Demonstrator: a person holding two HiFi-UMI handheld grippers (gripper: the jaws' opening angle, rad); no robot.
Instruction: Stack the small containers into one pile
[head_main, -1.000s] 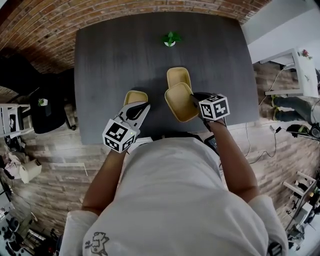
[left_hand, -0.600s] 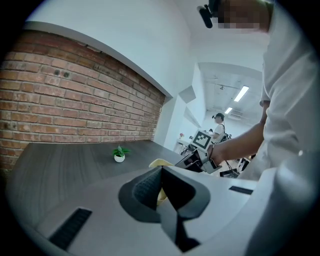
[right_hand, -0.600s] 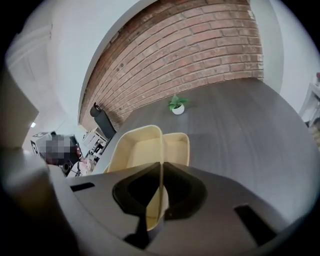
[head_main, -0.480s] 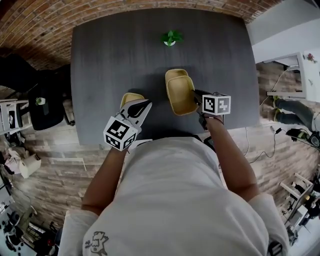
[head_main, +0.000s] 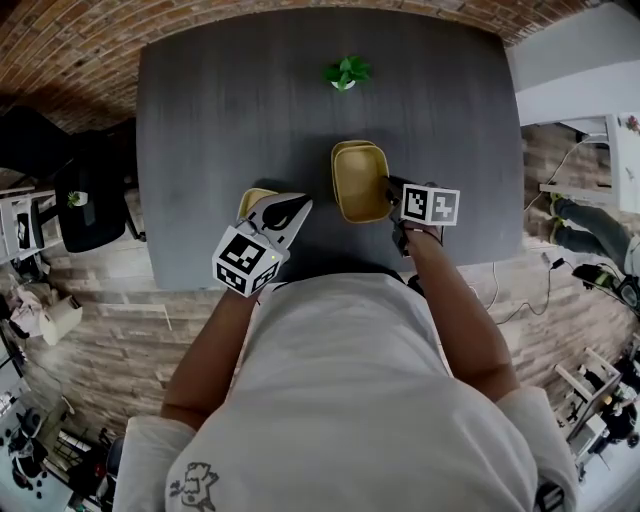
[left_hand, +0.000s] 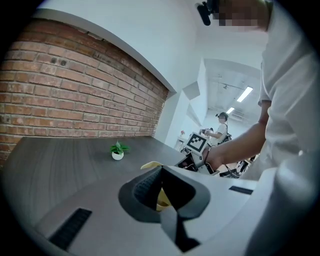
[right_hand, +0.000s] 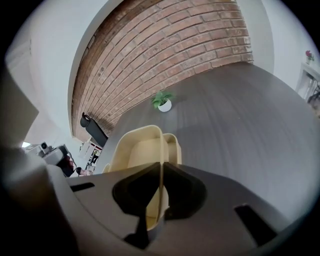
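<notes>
My right gripper (head_main: 393, 190) is shut on the near wall of a pale yellow container (head_main: 362, 185). I hold it right over a second yellow container (head_main: 345, 150) that rests on the dark table (head_main: 200, 110). In the right gripper view the held container (right_hand: 140, 150) covers most of the lower one (right_hand: 172, 142), and its wall runs between the closed jaws of the right gripper (right_hand: 161, 190). My left gripper (head_main: 290, 205) is shut on the rim of a third yellow container (head_main: 255, 198) near the table's front edge. That rim (left_hand: 151, 165) shows just past the left gripper (left_hand: 160, 186).
A small potted plant (head_main: 345, 73) stands at the far middle of the table. A black chair (head_main: 95, 215) is beside the table's left edge. White furniture (head_main: 625, 150) and cables lie on the floor at the right. A person (left_hand: 220, 131) stands far off in the room.
The right gripper has carried its container away from me, levelled it and brought it over the far container. The left gripper has shifted slightly with its container.
</notes>
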